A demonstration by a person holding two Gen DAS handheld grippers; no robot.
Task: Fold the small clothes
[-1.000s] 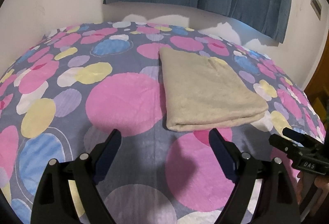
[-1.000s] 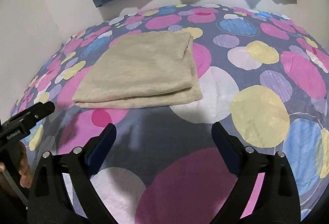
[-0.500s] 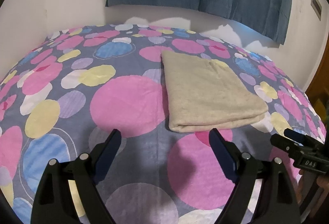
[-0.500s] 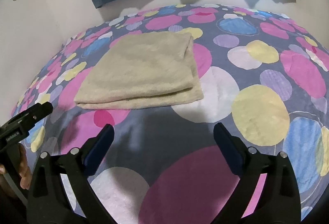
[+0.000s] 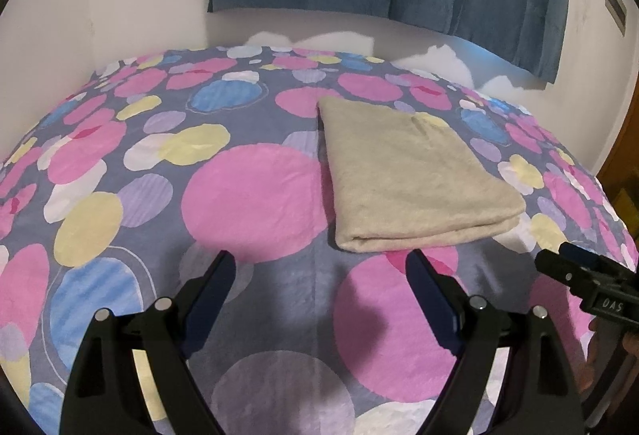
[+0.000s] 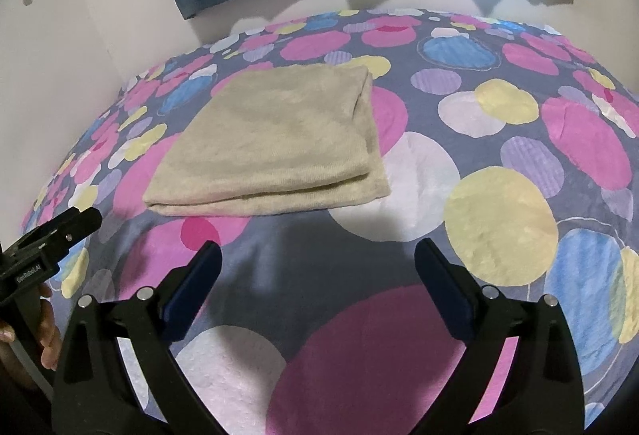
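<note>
Both tongs stand wide and hold nothing: left gripper (image 5: 319,275) and right gripper (image 6: 317,267) hover over the bedspread (image 5: 247,195), short of the cloth (image 5: 407,179), touching neither. Cloth lies folded flat mid-bed. I judge it light, soft, limp and not slippery; it will sag if lifted at one point. I would pinch the near corners of the folded edge.

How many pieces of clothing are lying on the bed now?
1: the folded beige garment, flat on the spotted bedcover, ahead of both open grippers. None else shows.
</note>
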